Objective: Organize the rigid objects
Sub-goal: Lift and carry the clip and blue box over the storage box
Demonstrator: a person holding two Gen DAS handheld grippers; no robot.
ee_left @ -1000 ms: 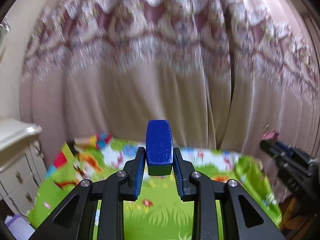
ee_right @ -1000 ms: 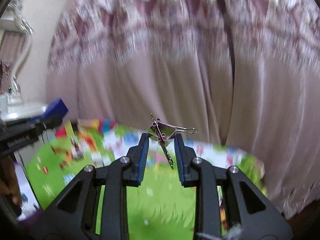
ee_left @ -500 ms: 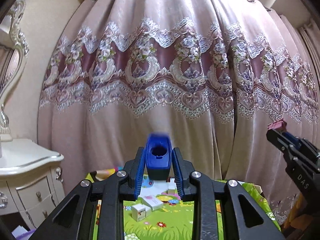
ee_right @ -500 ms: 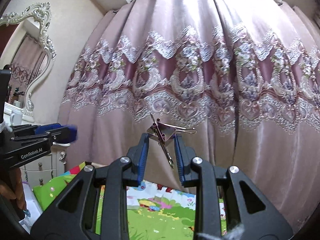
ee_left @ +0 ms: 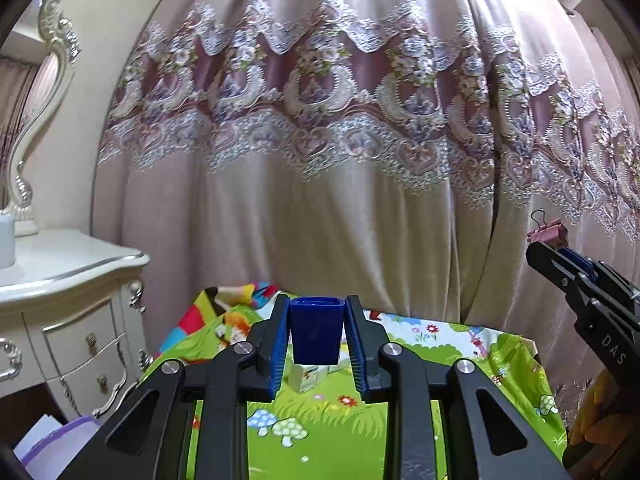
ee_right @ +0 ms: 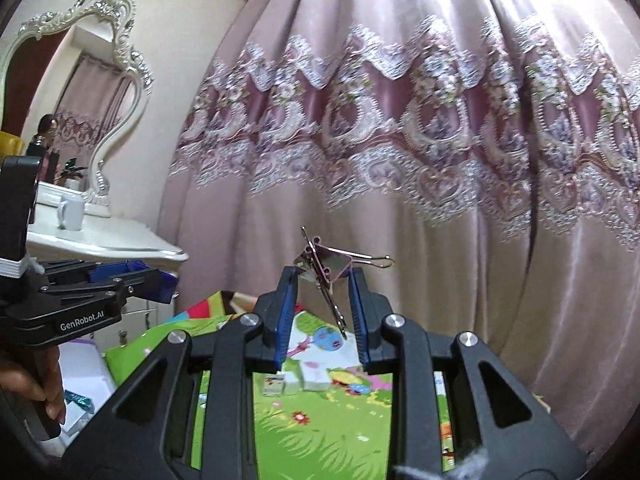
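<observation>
Over on the left, my left tool (ee_left: 316, 344) is clenched on a small blue cap-like container (ee_left: 317, 334), pinched between the blue pads with its open mouth up, held in the air above the near part of the table (ee_left: 452, 344) and its bright cartoon cloth. Beyond it stand the white dresser (ee_left: 68, 276) and the ornate mirror (ee_right: 76, 92), with a white mug (ee_right: 71, 211) on the dresser top; none of that is part of the sorting.

Down on the cloth, below and between my two tools, a few small white boxes (ee_right: 298, 381) sit close together, some touching. I take that cluster as the place where the pieces are being gathered, though I cannot tell whether those boxes are already in their final spots.

To the right, my right tool (ee_right: 323, 304) grips a pink binder clip (ee_right: 334, 266) near its body, one wire handle pointing off to the right and another hanging down between the fingers. It too is aloft, well above the cloth.

So I judge the job is midway: two pieces are picked up and neither is set down yet. What remains is lowering each to its place on the table and letting go.
</observation>
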